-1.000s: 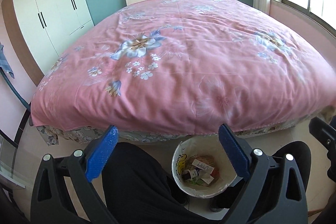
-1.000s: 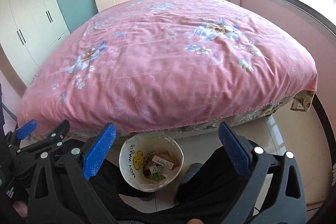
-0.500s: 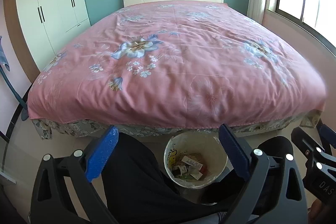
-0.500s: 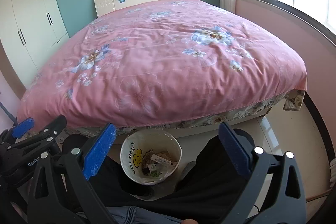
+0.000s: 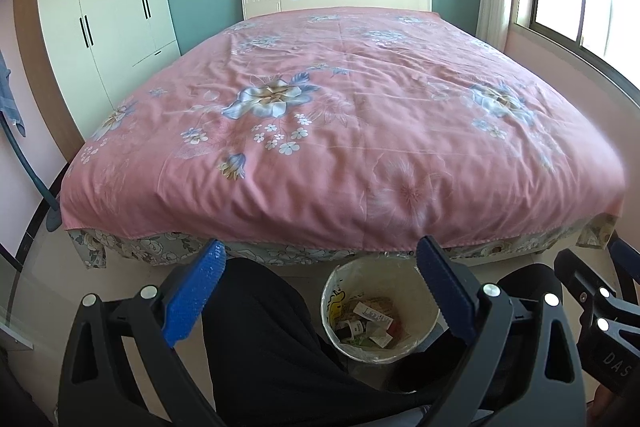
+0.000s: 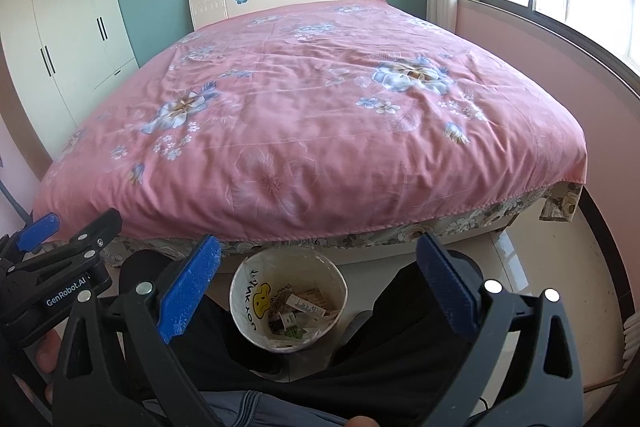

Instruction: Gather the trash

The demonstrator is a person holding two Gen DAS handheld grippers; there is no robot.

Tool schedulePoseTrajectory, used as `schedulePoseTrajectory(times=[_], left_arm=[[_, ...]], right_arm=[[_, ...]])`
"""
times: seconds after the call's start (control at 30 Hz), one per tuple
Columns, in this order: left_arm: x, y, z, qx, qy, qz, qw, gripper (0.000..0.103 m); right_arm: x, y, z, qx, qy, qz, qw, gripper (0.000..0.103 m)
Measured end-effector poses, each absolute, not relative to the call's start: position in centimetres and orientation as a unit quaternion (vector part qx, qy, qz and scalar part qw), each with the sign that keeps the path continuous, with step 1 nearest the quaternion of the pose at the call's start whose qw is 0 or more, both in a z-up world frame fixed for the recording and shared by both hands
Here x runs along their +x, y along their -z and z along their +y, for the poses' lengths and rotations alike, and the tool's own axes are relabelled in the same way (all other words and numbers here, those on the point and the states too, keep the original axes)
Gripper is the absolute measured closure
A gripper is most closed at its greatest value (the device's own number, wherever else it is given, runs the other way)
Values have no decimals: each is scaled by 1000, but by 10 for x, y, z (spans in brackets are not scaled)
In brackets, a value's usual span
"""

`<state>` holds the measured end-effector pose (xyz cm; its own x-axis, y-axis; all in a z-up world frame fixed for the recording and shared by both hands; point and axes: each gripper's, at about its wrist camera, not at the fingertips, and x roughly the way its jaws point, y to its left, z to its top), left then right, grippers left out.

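Your left gripper (image 5: 320, 291) and right gripper (image 6: 320, 287) gape wide, empty, above the filled trash bin (image 6: 289, 301); the bed (image 6: 320, 131) ahead looks clear, collection seemingly finished.

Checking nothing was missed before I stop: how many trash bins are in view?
1. The white trash bin stands on the floor at the foot of the bed, between the person's legs, with trash inside. None other shows.
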<state>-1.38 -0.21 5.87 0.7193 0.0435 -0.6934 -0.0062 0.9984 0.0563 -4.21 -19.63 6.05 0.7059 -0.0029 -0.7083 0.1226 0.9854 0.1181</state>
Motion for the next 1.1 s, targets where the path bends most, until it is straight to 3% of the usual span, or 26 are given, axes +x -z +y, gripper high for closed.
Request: schedulePoseTrajectory(times=[1.1], left_arm=[[-14, -56, -9, 31, -7, 382, 924, 5]], right_arm=[[-41, -56, -196, 80, 29, 386, 918, 7]])
